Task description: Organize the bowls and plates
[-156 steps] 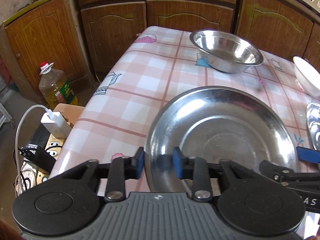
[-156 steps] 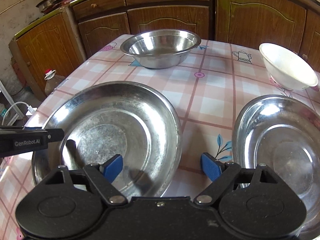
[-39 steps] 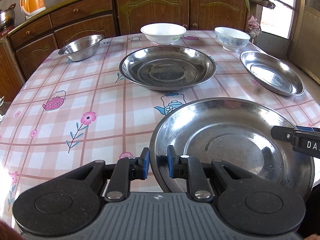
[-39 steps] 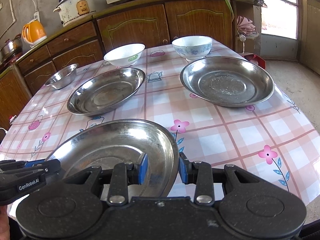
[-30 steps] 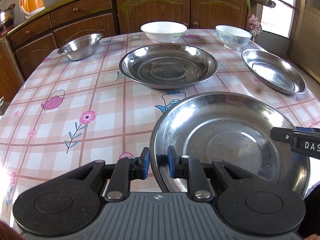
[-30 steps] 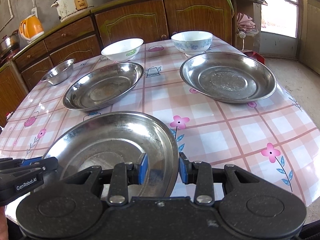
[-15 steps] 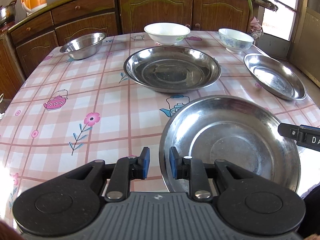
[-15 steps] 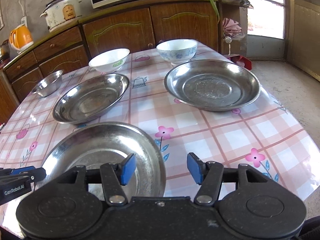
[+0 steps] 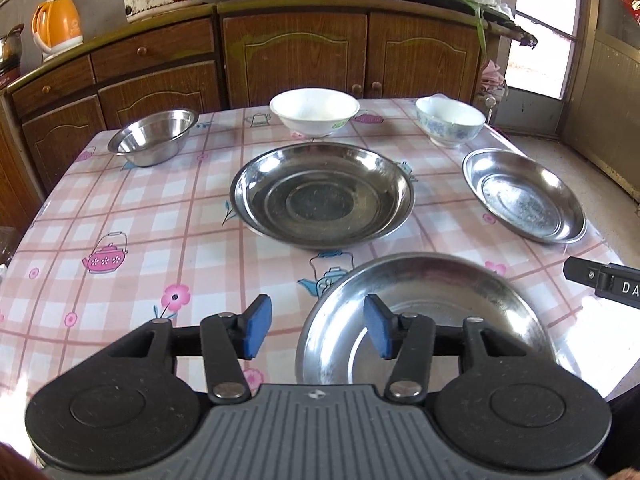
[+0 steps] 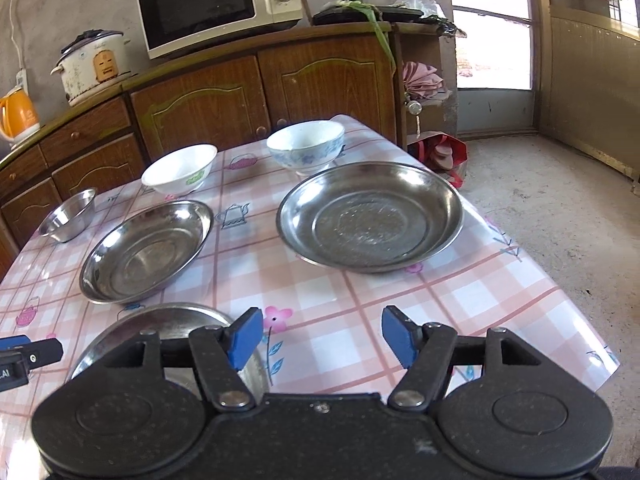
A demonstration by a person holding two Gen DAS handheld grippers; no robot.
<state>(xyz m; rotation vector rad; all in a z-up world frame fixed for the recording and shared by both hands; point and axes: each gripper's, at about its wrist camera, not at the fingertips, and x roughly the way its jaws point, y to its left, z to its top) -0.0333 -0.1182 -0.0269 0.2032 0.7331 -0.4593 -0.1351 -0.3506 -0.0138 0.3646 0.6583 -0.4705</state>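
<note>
1. The left tool (image 9: 316,330) has just been opening; its blue pads stand apart on either side of the near plate's (image 9: 432,300) rim without pressing on it.
2. The right tool (image 10: 322,334) has also just been opening and now gapes wide over bare cloth, holding nothing.
3. The near plate lies flat at the counter's (image 9: 132,216) front edge.
4. Beyond it sit a middle plate (image 9: 322,194) and a right plate (image 9: 524,196).
5. A steel bowl (image 9: 154,136), a white bowl (image 9: 314,112) and a patterned bowl (image 9: 450,126) line the far side.
</note>
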